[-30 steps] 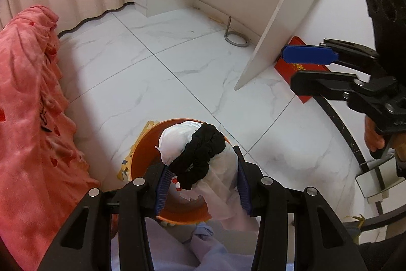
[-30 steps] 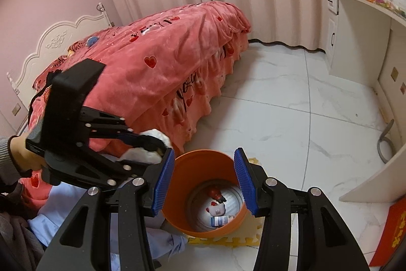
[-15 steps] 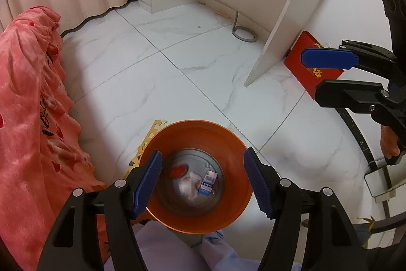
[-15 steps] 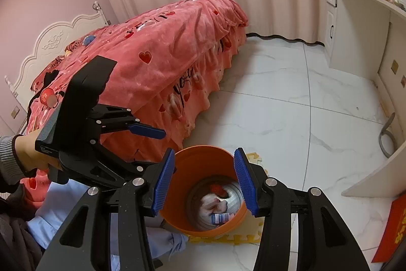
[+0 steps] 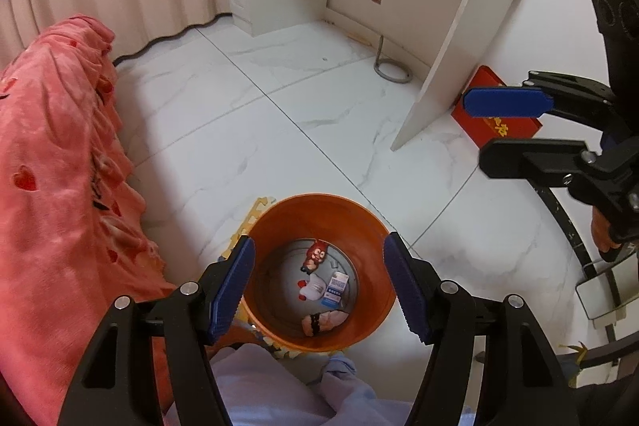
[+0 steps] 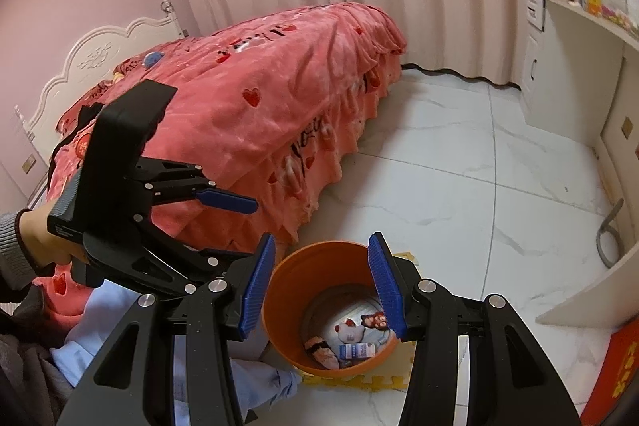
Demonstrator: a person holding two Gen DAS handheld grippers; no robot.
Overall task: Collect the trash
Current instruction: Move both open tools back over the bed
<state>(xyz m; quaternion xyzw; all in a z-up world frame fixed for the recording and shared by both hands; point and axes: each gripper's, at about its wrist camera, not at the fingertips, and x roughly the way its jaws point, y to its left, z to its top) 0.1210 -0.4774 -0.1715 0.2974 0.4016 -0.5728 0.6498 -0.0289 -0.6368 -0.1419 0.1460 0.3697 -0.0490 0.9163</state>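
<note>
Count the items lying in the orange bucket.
4 in the bucket: a red figure at the far side, a white toy in the middle, a small box beside it, a pink bundle nearest. More may be hidden beneath.

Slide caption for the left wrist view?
Open left gripper above the orange bin, which holds toys and trash; right gripper open.

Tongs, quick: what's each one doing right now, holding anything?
Left tongs: open, holding nothing, above the orange bin.
Right tongs: open, holding nothing.
</note>
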